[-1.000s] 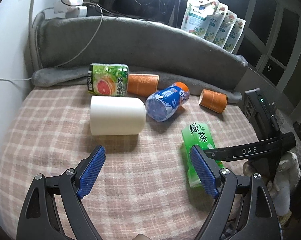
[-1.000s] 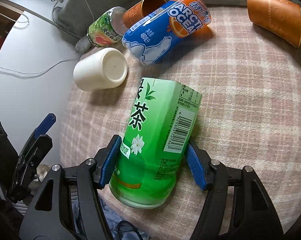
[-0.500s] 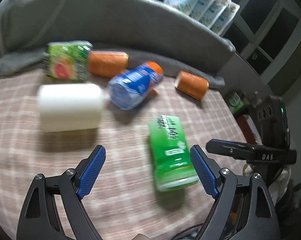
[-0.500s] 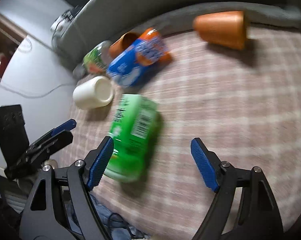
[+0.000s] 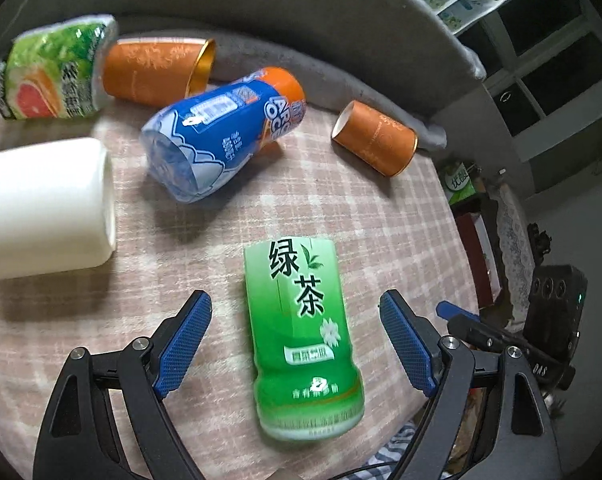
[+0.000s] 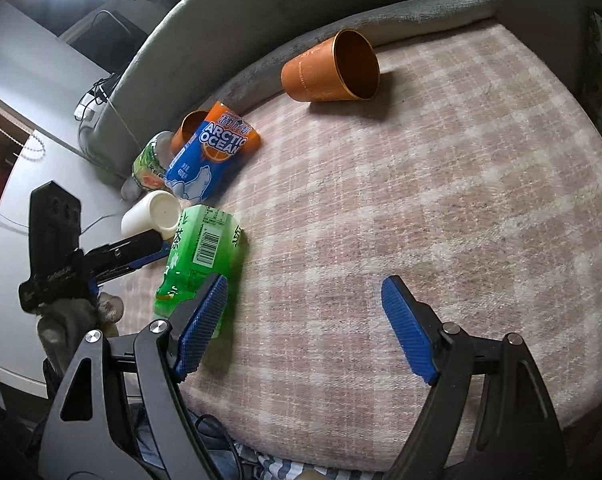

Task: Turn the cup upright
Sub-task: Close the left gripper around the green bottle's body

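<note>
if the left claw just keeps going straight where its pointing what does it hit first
Probably the green tea bottle: it lies on its side between the left claw's open fingers, its base nearest the camera. Depth is hard to judge.

"ARCTIC OCEAN" on blue bottle [image 6: 212, 160]

Right gripper [image 6: 303, 326] fingers spread; orange cup [image 6: 331, 68] on side.

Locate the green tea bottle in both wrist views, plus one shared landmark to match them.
Left wrist: green tea bottle lies bottom centre, between the open fingers of the left gripper, untouched.
Right wrist: same bottle lies left of centre, partly behind the left finger of the open right gripper.
Shared landmark: blue Arctic Ocean bottle, lying on its side farther back on the plaid blanket.
</note>
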Action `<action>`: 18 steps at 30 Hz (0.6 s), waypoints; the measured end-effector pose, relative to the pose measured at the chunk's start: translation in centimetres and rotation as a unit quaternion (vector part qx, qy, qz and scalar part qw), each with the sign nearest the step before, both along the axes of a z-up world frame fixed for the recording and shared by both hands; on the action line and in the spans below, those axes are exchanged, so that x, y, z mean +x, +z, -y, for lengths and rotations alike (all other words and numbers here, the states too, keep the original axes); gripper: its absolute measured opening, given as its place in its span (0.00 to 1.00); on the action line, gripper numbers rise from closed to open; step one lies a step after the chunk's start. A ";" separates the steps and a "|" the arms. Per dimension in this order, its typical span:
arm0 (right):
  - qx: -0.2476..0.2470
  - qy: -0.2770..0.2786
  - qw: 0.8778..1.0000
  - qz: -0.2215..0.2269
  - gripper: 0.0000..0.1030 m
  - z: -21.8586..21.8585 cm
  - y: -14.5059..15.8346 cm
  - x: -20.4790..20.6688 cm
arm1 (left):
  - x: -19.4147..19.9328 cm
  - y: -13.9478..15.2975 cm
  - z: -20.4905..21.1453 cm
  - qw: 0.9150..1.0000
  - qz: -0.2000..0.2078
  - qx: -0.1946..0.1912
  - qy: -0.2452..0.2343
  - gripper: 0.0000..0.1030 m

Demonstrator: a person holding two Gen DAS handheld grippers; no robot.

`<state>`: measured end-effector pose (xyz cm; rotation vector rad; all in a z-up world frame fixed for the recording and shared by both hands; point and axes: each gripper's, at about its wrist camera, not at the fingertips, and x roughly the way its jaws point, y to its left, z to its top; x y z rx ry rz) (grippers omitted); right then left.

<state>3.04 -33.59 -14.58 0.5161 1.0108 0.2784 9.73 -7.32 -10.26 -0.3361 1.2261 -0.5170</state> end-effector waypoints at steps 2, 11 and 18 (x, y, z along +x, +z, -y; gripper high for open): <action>0.000 0.002 1.000 0.001 0.80 -0.1 0.0 0.1 | 0.5 -0.5 0.2 1.000 -0.013 -0.003 -0.001 0.81; -0.006 0.002 1.000 0.005 0.80 -0.5 0.2 0.0 | 2.0 -1.8 1.6 0.999 -0.030 0.005 -0.017 0.76; -0.013 -0.001 1.000 0.012 0.80 -0.3 0.6 -0.1 | 2.4 -2.9 2.1 0.999 -0.043 0.007 -0.026 0.65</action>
